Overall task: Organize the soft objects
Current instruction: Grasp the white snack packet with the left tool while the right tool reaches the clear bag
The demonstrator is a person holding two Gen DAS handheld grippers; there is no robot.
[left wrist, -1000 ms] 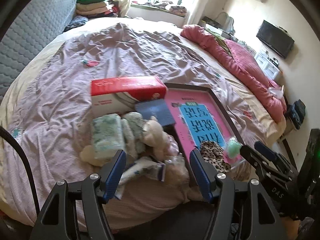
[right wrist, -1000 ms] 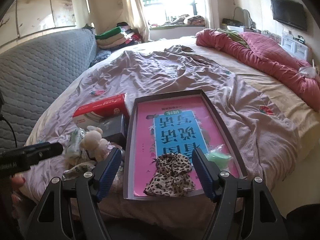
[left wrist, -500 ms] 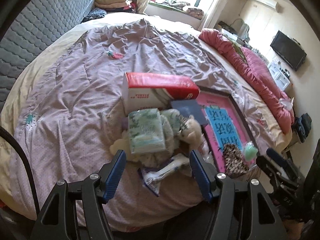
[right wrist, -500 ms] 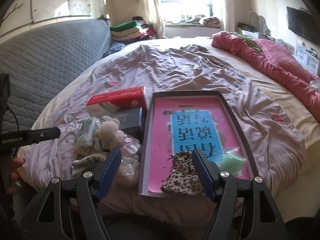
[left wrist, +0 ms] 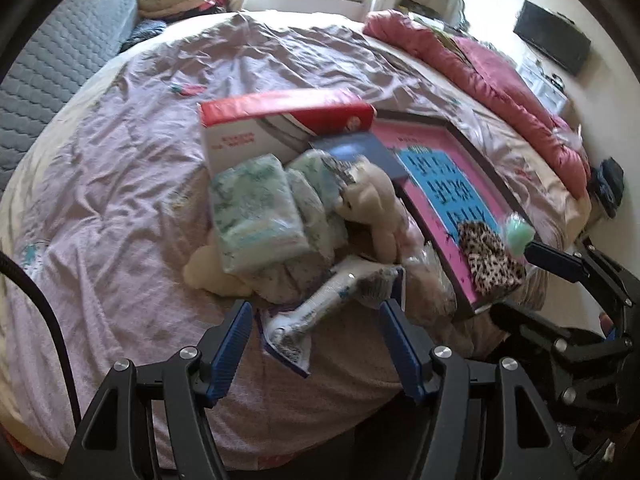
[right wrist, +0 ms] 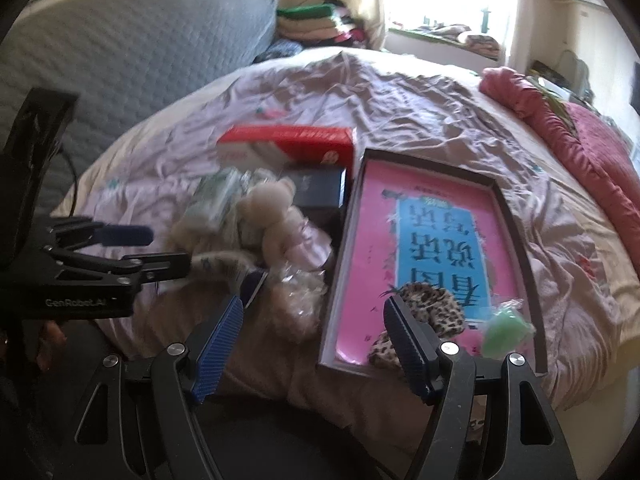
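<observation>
Bed (left wrist: 100, 184) with a wrinkled mauve cover carries everything. Pile of soft items near its front edge, counted left to right in the left wrist view:
- 1 cream plush piece (left wrist: 208, 270), partly under the packs
- 2 pale green wrapped packs (left wrist: 256, 210), side by side, touching
- 1 white tube in a clear wrapper (left wrist: 320, 306), lowest in the pile
- 1 beige teddy bear (left wrist: 372, 208), lying on the packs' right edge
- 1 crumpled clear bag (left wrist: 430, 276), against the tray's near left corner

Behind the pile: 1 red-and-white box (left wrist: 280, 128), 1 dark blue box (left wrist: 356, 152) touching it.

Right of pile: 1 shallow dark-rimmed tray (right wrist: 536, 280) with pink-and-blue printed sheet. Inside, at its near end: 1 leopard-print fabric piece (right wrist: 432, 312), 1 mint green puff (right wrist: 506, 330), just beside each other.

Left hand-held gripper (left wrist: 316, 340): jaws apart, nothing between the pads, above the tube's near end.
Right hand-held gripper (right wrist: 316, 344): jaws wide apart, nothing held, one finger in front of the leopard piece; contact cannot be told
</observation>
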